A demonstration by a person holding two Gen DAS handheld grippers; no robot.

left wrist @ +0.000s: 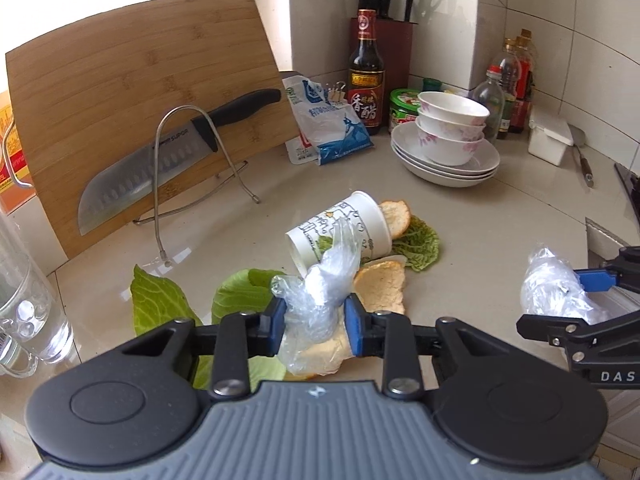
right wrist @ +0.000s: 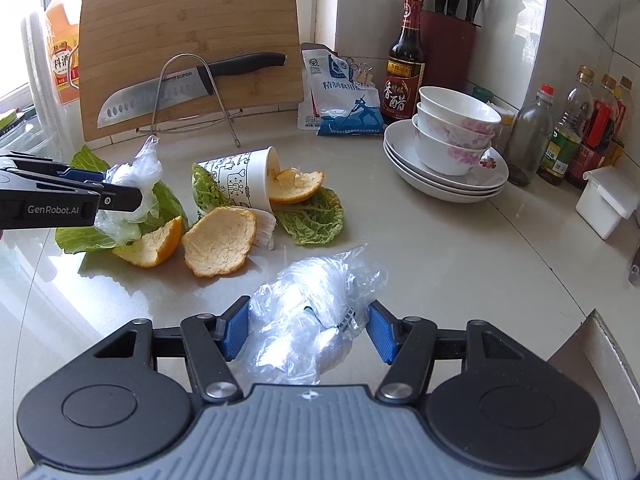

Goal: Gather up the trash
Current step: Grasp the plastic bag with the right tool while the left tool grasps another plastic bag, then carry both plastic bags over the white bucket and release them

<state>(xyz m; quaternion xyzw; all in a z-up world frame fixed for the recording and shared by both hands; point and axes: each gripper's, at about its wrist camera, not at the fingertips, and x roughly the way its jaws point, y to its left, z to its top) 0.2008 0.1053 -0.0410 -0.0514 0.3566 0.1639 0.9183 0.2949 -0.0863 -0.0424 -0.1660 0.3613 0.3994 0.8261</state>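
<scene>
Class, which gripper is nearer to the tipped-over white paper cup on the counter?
Left. The left gripper, shut on crumpled clear plastic, hangs just in front of the white paper cup. The right gripper is farther off, over bare counter.

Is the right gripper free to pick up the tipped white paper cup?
Probably not yet: the right gripper holds crumpled clear plastic. The white paper cup lies unobstructed ahead.

On the pale beige counter [right wrist: 440,264], a white paper cup [right wrist: 240,178] printed with black line drawings lies among green leaves [right wrist: 316,216] and orange peels [right wrist: 220,242] with cream insides. Toward the back right corner, 3 white bowls [right wrist: 454,132] bear pink flowers. Both grippers' pads [right wrist: 236,330] are blue, touching clear plastic [right wrist: 312,320].
</scene>
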